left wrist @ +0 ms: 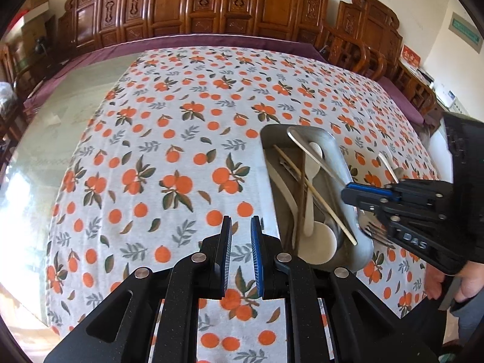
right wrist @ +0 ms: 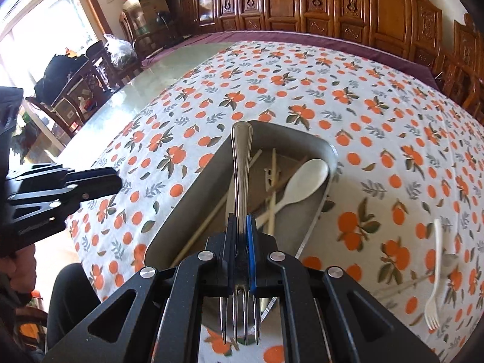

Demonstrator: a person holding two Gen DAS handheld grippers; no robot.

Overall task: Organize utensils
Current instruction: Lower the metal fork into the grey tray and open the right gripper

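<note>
My right gripper (right wrist: 241, 220) is shut on a metal fork (right wrist: 241, 163), handle pointing forward and tines back toward the camera, held over the metal tray (right wrist: 193, 190). The tray holds a white spoon (right wrist: 302, 181) and wooden chopsticks (right wrist: 273, 181). In the left wrist view the tray (left wrist: 360, 242) lies to the right with white spoons (left wrist: 311, 211) and chopsticks (left wrist: 314, 193) inside, and the right gripper (left wrist: 348, 195) hovers at its right edge with the fork (left wrist: 314, 154). My left gripper (left wrist: 241, 224) is open and empty, above the cloth left of the tray.
A white plastic fork (right wrist: 435, 275) and pale chopsticks (right wrist: 405, 286) lie on the orange-print tablecloth (right wrist: 363, 106) right of the tray. Bare glass tabletop (left wrist: 60, 127) lies to the left. Carved wooden chairs (left wrist: 211, 3) line the far side.
</note>
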